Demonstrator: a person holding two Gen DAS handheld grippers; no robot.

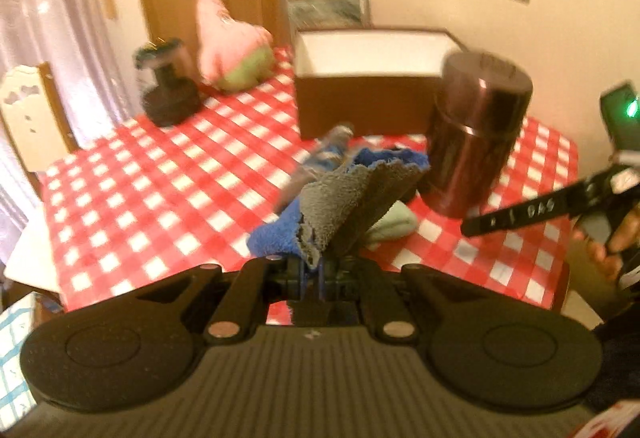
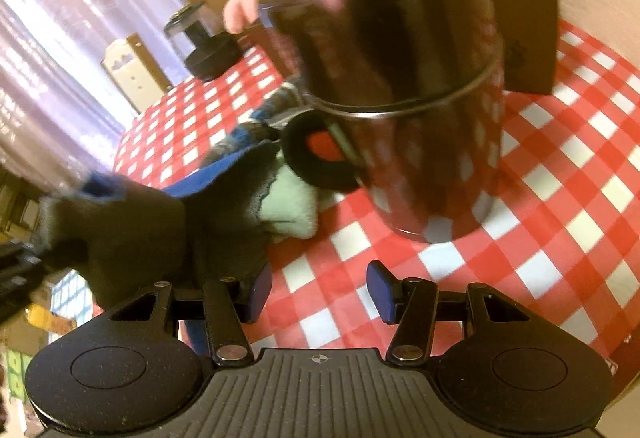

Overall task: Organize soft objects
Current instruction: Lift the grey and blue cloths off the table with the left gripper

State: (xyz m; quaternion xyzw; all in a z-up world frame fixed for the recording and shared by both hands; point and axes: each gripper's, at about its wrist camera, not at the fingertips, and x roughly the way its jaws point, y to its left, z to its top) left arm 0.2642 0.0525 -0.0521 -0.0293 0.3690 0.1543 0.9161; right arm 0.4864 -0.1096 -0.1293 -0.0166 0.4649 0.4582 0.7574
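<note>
Now, step in hand: we've got the left gripper (image 1: 320,262) clamped tight on the grey-and-blue cloth (image 1: 340,206), lifting it above the checked tablecloth (image 1: 160,182).
Left tool: jaws fully closed, fabric bunched between them and hanging forward.
Right tool: the right gripper (image 2: 318,296) stands half open, nothing between its pads, low over the table near the dark canister (image 2: 400,78).
Other soft things: a pale green cloth (image 1: 394,224) lies beside the canister; the pink plush (image 1: 232,42) sits at the far edge.
Target, we reckon: the open brown box (image 1: 368,78) behind.
Next move: we'd carry the cloth over the rim, clear of the canister, then release.
</note>
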